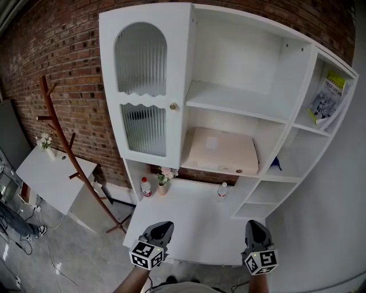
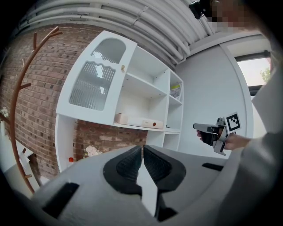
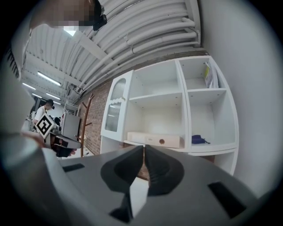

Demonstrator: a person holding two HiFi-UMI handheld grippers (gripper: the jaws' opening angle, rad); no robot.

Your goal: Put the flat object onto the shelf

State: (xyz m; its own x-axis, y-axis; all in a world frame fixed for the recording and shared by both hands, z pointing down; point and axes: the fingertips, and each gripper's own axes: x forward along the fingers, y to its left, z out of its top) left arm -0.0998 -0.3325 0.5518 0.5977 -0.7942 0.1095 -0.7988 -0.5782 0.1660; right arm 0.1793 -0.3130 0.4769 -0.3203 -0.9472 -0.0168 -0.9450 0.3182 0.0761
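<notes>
Claws first: my left gripper (image 1: pixel 160 229) and my right gripper (image 1: pixel 255 228) hang low over the near edge of the white desk top (image 1: pixel 194 214), well apart from each other. Each has its jaws pressed together with nothing between them, so both are empty. Farther back on the desk, against the brick, stand a red-capped bottle (image 1: pixel 146 187), a vase of flowers (image 1: pixel 164 180) and a small bottle (image 1: pixel 222 190). Above them the flat box (image 1: pixel 220 151) lies flat on the lowest open shelf (image 1: pixel 197 167) of the white cabinet (image 1: pixel 146 17), filling most of that bay, its front edge close to the shelf's lip. To my eye it already sits where the task wants it. It looks like pale card or thin board, so I would expect it to be light and fairly stiff, with smooth faces that could slide in my pads. It is broad, and a pinch at one corner would likely let it twist. I would take it along the front long edge, one claw towards each end, jaws across its thin side. A blue thing (image 1: pixel 275 163) lies in the bay to the right, and a book (image 1: pixel 326 100) leans in the one above. Off to the left a coat stand (image 1: pixel 63 143) rises against the brick wall (image 1: pixel 57 57).
</notes>
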